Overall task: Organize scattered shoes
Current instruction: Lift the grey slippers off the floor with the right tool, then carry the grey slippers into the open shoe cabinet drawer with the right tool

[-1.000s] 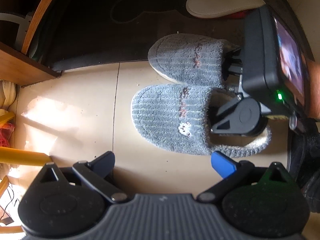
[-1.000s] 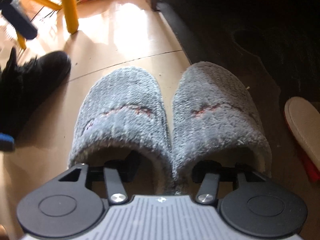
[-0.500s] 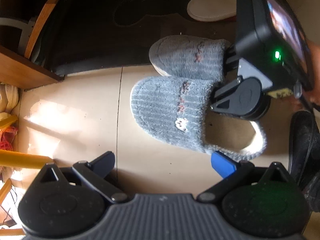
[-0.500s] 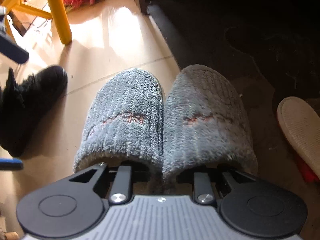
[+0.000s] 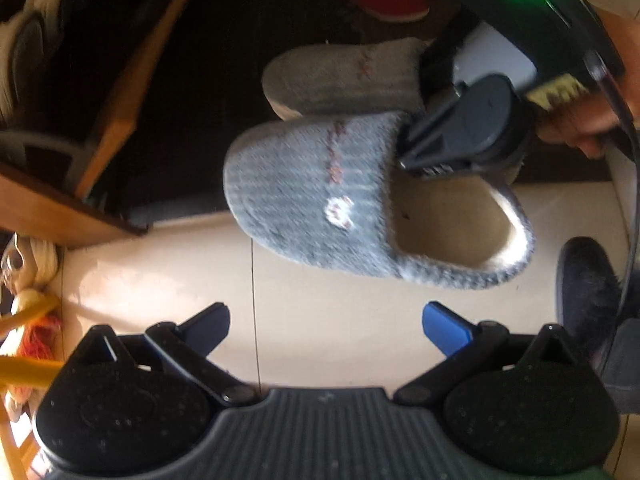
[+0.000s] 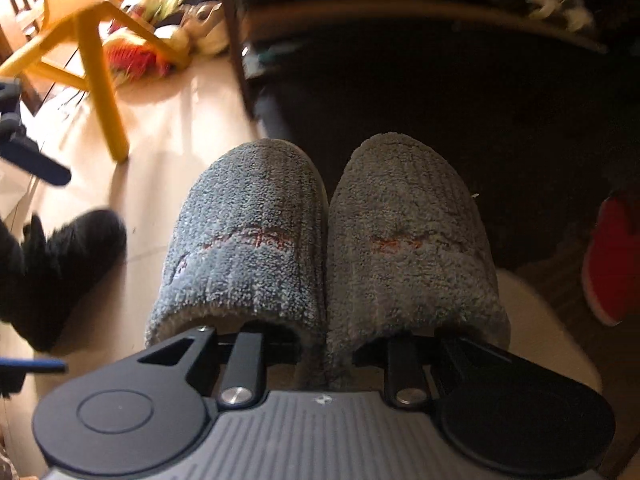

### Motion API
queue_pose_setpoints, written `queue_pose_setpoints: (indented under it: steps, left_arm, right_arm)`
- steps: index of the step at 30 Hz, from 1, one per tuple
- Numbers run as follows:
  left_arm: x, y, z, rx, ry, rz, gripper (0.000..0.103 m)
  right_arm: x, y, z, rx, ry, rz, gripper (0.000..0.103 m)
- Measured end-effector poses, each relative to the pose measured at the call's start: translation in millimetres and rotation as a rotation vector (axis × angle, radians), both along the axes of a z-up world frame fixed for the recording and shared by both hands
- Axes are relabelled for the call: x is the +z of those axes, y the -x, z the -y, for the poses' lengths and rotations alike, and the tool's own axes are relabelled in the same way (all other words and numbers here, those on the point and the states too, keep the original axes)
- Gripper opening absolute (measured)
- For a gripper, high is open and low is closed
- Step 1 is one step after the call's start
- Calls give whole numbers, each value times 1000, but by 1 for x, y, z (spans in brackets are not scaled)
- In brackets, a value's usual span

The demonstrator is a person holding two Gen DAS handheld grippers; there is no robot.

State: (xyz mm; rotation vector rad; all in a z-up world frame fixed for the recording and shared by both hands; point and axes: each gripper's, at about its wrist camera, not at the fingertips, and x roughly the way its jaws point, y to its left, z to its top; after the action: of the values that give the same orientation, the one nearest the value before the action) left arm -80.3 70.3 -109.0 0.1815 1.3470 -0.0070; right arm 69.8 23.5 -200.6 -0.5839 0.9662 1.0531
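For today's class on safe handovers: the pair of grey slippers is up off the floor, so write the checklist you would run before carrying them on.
1. Right gripper pinches the grey slippers together, one finger inside each: ok.
2. Both slippers clear of the floor: ok, seen from the left wrist view.
3. Grip deep enough to last the carry: cannot tell, pads hidden inside the slippers.
4. Left gripper open and holding nothing: ok.
5. Black fuzzy shoe and yellow chair apart from the load: ok.
6. Drop-off spot in view: cannot tell.
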Motion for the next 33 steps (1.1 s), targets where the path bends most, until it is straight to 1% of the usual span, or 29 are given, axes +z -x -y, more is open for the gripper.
queue_pose_setpoints:
  steps: [2,4,7,9,11,15,17,18,21,25,26,28,30,33]
  left_arm:
    - [14,-6,-3,3,21,25,103]
    - [26,-12,-8,-7,19,42,103]
    - [36,-20,-14,-12,15,55,103]
    - [46,-30,-24,3,26,66,103]
    - [56,-42,-36,26,40,77,103]
    - [71,-66,-55,43,66,95,103]
    - [77,-78,-63,42,60,118,103]
    - [82,-86,-67,37,47,143,103]
    - [88,-102,-78,55,37,192,103]
    - [86,-119,-91,130,80,199,103]
    - [86,-125,-95,156,88,209,103]
    - [86,-134,-98,171,105,232,103]
    - [88,-135,-100,170,117,243,103]
    - [83,-142,-107,181,101,197,103]
  right_arm:
    - [20,-9,-12,-4,-3,22,20]
    - [40,-20,-18,-10,-10,51,20]
    - [62,-31,-31,-23,-28,76,20]
    - [82,-42,-35,-25,-45,91,20]
    - [97,-50,-36,-16,-52,103,20]
    - [120,-69,-42,0,-48,122,20]
    - [129,-83,-44,1,-50,131,20]
    - [131,-88,-43,-1,-52,134,20]
    - [141,-110,-43,-18,-58,146,20]
    - [155,-136,-49,-35,-63,162,20]
    - [158,-143,-52,-37,-66,163,20]
    - [164,-157,-57,-42,-69,165,20]
    - [169,-165,-61,-46,-67,168,20]
    - [173,-178,-68,-53,-67,171,20]
